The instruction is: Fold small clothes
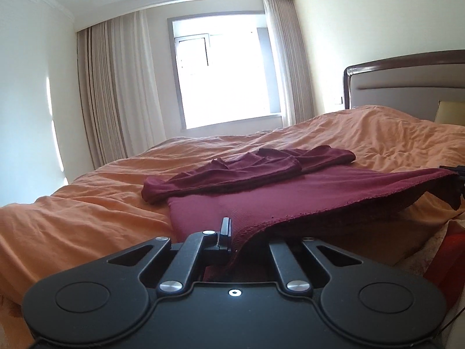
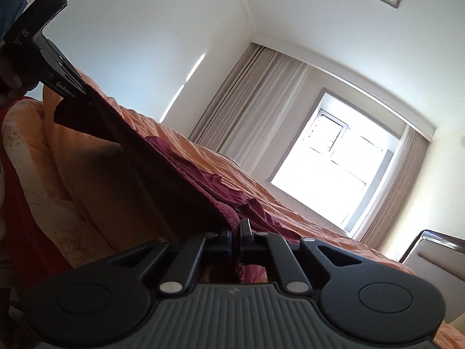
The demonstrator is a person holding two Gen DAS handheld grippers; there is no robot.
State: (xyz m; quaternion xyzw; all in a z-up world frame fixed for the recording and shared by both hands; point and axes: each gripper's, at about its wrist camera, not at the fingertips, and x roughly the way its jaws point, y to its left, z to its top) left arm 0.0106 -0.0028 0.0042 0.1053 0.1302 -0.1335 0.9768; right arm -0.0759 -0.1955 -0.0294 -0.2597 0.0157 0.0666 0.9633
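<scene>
A maroon knit garment (image 1: 290, 195) lies on the orange bed cover (image 1: 87, 203), its sleeves folded in over the far part. My left gripper (image 1: 231, 228) is shut on the near hem at its left corner, and the cloth hides one finger. At the right edge, my right gripper (image 1: 454, 171) holds the hem's other corner, raised off the bed. In the right wrist view, the right gripper (image 2: 236, 226) is shut on the garment (image 2: 162, 168). The hem runs taut up to the left gripper (image 2: 82, 91), which a hand (image 2: 11, 78) holds.
A padded headboard (image 1: 407, 81) and a pillow (image 1: 450, 112) stand at the right. A bright window (image 1: 226, 81) with beige curtains (image 1: 116, 93) fills the far wall. Rumpled orange bedding surrounds the garment on every side.
</scene>
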